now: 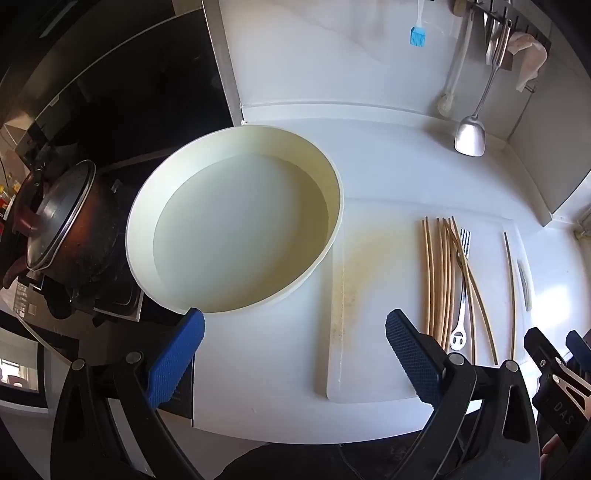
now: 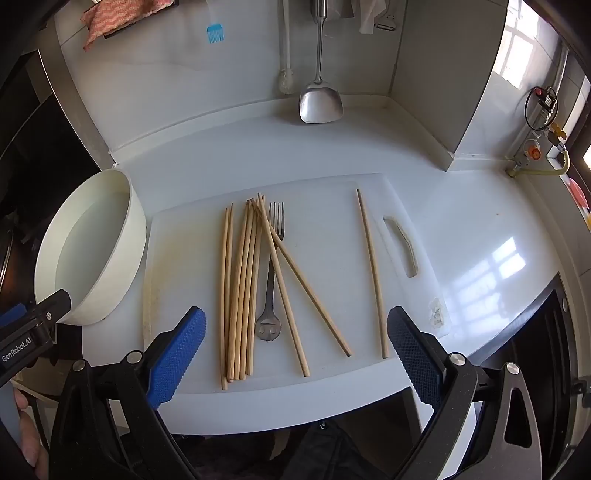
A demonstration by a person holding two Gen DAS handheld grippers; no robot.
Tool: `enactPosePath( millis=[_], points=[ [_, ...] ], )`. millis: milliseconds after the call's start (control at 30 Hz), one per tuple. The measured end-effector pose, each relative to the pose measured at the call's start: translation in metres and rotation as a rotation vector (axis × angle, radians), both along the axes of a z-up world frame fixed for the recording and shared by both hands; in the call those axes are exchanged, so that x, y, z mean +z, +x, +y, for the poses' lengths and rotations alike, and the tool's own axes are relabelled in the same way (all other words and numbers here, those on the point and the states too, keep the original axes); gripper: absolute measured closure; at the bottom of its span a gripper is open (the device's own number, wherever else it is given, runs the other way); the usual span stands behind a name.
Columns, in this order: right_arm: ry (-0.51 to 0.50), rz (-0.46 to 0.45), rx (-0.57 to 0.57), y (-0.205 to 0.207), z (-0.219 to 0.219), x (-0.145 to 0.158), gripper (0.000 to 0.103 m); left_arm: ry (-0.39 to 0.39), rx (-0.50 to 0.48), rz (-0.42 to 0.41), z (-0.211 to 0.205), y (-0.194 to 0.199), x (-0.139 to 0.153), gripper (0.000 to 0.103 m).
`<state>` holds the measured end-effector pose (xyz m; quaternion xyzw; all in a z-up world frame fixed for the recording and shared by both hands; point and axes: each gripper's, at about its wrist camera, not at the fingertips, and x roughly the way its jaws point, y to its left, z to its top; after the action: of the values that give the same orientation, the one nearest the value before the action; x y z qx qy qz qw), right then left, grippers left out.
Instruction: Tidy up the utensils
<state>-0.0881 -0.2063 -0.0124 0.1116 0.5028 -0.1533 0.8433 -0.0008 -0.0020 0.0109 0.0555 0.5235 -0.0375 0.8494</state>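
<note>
1. A big round white bowl (image 1: 236,218) sits on the white counter (image 1: 388,155). It has nothing in it.
2. A dark pot with a lid (image 1: 70,221) is just beside the bowl, on the left.
3. A white cutting board (image 1: 369,295) lies to the right of the bowl.
4. Wooden chopsticks (image 1: 441,273) lie on the board, with a metal fork (image 1: 462,291) among them.
5. One chopstick (image 1: 511,291) lies alone, further right.
6. The left gripper (image 1: 295,354) is wide open and holds nothing.
7. A metal spatula (image 1: 471,136) and a blue brush (image 1: 417,35) hang on the wall.
</note>
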Motion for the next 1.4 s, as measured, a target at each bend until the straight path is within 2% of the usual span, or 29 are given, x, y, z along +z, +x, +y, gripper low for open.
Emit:
enactPosePath(
  millis=[1400],
  points=[
    [-0.001,-0.005,0.0,0.0024,0.0005,-0.0008,0.009,-0.002,0.0,0.003,0.0017,-0.0007,-0.0024,0.006]
  ],
)
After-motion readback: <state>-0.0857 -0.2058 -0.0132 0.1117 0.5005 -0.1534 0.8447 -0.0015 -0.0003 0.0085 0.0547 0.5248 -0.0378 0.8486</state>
